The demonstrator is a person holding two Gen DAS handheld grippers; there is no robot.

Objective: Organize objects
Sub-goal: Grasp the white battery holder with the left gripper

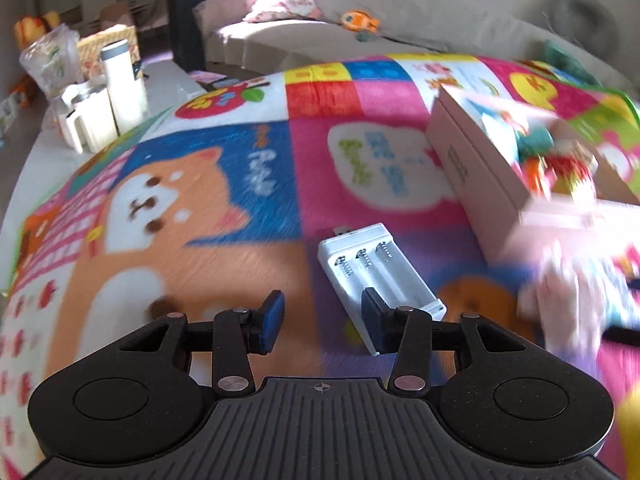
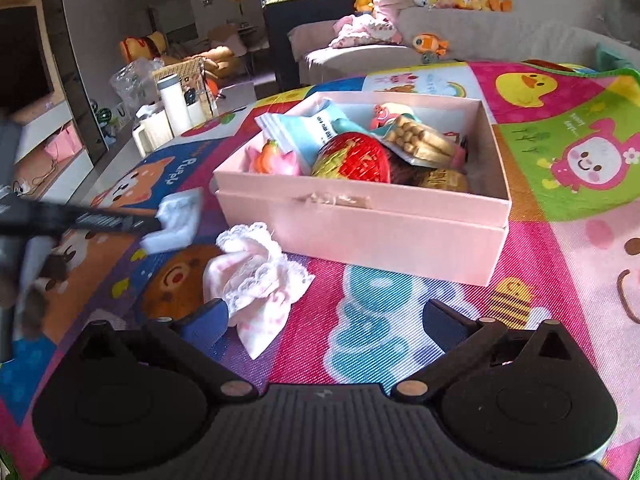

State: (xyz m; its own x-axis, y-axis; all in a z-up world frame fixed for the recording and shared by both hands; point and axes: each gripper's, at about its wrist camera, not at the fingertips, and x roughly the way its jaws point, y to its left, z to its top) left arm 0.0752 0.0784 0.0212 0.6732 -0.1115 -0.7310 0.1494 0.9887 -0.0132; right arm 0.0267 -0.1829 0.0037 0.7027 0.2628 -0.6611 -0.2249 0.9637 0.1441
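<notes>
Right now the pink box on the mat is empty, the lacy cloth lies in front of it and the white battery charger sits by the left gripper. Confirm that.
One thing is wrong: the pink box is not empty. The right wrist view shows it holding snack packets and a red ball. The rest stands: the lacy cloth lies in front of it on the mat, and the battery charger sits by the left gripper.

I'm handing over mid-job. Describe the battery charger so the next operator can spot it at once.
Start from the pink box on the cartoon mat. On the mat just beside the box lies the charger, right ahead of the left gripper. It is the only hard white plastic piece there, with three empty slots, metal springs and a USB plug at its far end.
</notes>
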